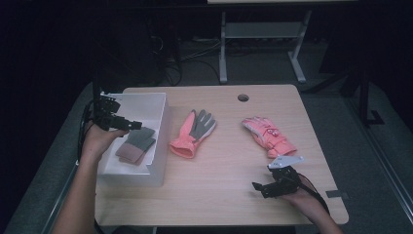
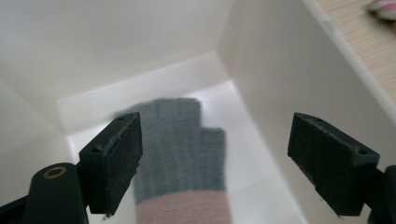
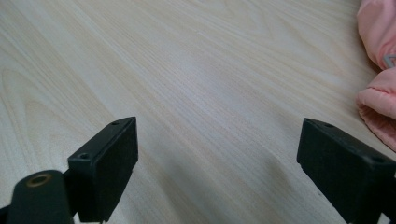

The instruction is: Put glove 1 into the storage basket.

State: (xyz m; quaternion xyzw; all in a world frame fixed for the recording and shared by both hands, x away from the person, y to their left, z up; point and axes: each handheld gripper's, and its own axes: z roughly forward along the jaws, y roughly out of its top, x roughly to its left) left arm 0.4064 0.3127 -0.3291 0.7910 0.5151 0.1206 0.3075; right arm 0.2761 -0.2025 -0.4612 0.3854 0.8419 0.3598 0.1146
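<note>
**Glove sorting — stock on the worktop, one of three binned**

Worktop [image 1: 219, 195], one: pale wood, with a round cable hole at the far edge. It carries everything listed below.

Bin [image 1: 160, 141], one: white, open-topped, at my left end of the worktop. Contents: one glove.

Gloves, three in all, taken largest first.
- Pink padded glove [image 1: 268, 136], one: lies on bare wood on my right side, well apart from the bin. Its edge shows in the right gripper view [image 3: 378, 70], beside my right jaw. Not yet moved.
- Pink-and-grey glove [image 1: 193, 132], one: flat at mid-worktop, just beside the bin's outer wall, fingers pointing away from me. Not yet moved.
- Grey knit glove [image 2: 180, 154] with a dusty pink cuff, one: lies on the bin floor, cuff toward me. I count this one as done.

Grippers, two.
- My left gripper [image 1: 130, 125]: hovers over the bin above the grey knit glove; jaws spread wide, holding nothing.
- My right gripper [image 1: 259, 187]: low over bare wood near my edge, short of the pink padded glove; jaws spread wide, holding nothing.

Progress, as I judge it: one glove in, two left out. The pink padded glove is nearest my right gripper, the pink-and-grey glove nearest the bin.
</note>
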